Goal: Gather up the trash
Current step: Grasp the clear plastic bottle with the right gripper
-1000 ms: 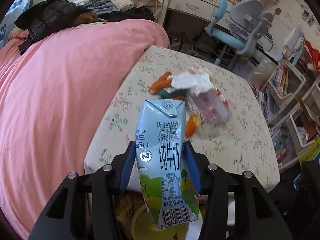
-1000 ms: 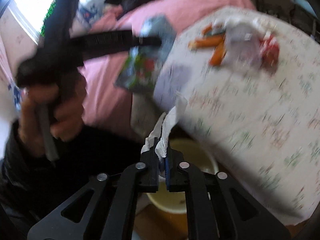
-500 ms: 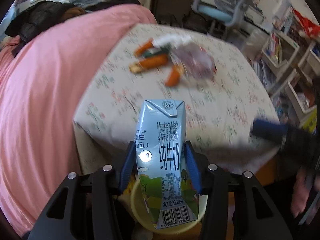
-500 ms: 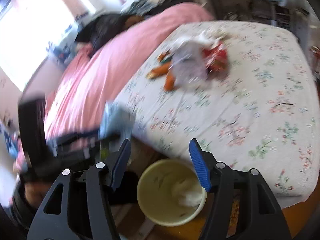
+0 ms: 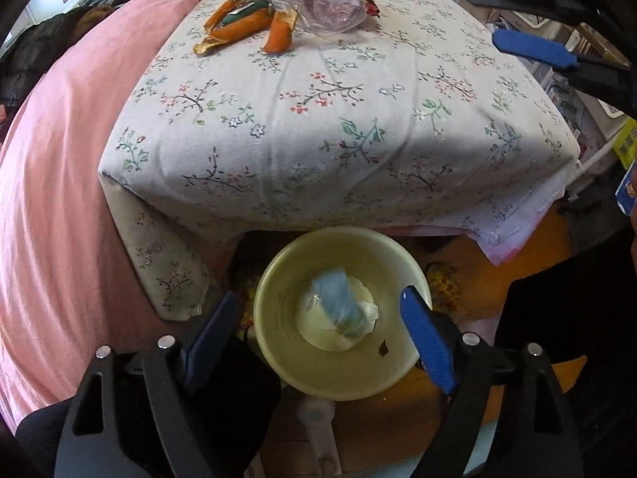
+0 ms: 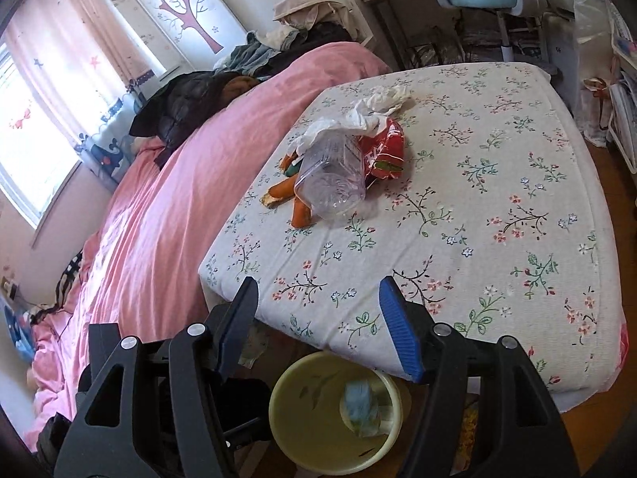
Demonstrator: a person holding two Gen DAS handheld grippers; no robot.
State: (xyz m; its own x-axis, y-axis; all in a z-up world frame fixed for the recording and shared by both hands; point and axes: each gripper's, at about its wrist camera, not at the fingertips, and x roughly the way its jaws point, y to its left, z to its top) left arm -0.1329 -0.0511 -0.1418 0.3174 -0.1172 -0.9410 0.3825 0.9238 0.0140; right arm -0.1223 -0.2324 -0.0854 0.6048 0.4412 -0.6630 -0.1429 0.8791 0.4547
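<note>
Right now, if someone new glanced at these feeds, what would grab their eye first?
Probably the trash heap on the floral bedspread: a clear plastic bottle, orange peels and a red wrapper. Then the yellow bin on the floor below, a blue milk carton already inside.

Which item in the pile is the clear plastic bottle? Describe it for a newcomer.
On the floral tablecloth, find the trash pile near the pink bedspread. The clear plastic bottle lies on its side, between orange peels and a red snack wrapper; it alone is see-through.
</note>
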